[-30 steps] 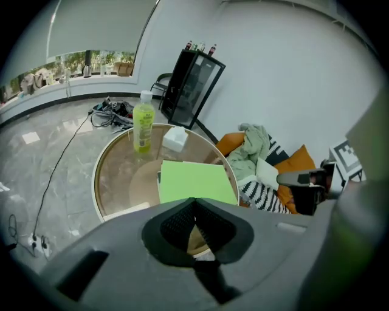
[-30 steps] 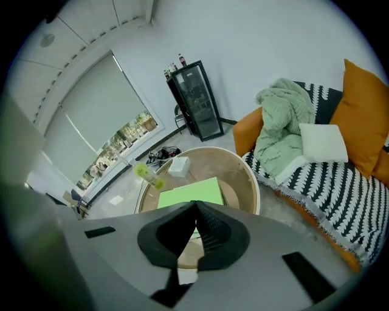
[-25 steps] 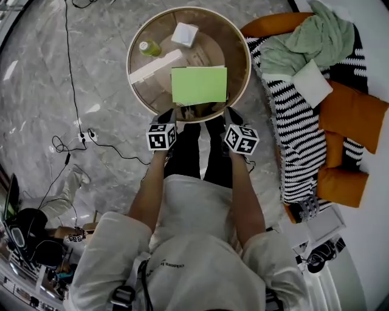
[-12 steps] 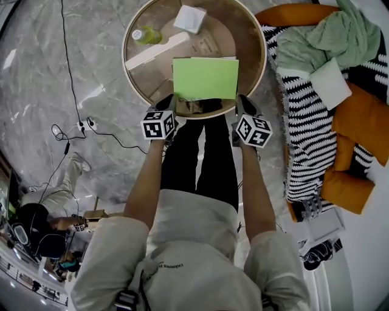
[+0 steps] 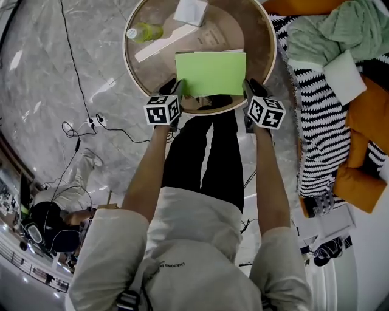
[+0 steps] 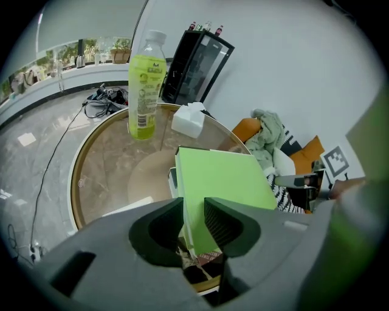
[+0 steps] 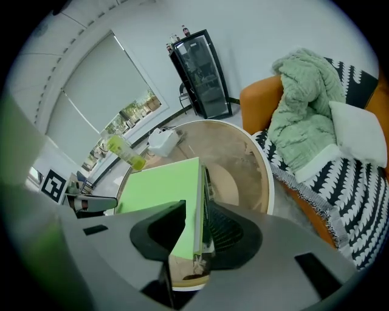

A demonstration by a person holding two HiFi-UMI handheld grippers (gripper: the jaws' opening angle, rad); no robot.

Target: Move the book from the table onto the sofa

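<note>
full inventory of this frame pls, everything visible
book: 1, green, table's near edge
table: 1, round glass, pale rim
bottle: 1, yellow-green, table's far left
tissue box: 1, white, table's far side
strip: 1, white, left of book
sofa: 1, orange, right of table
throw: 1, black-white, on sofa
blanket: 1, green, on sofa
cushion: 1, white, on sofa
cables: several, black, floor left
left gripper, right gripper: 2, grey, jaws just opened, book edge between each

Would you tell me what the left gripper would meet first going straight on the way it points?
Probably the green book, whose edge stands between the left gripper's jaws, which have just been opening.
</note>
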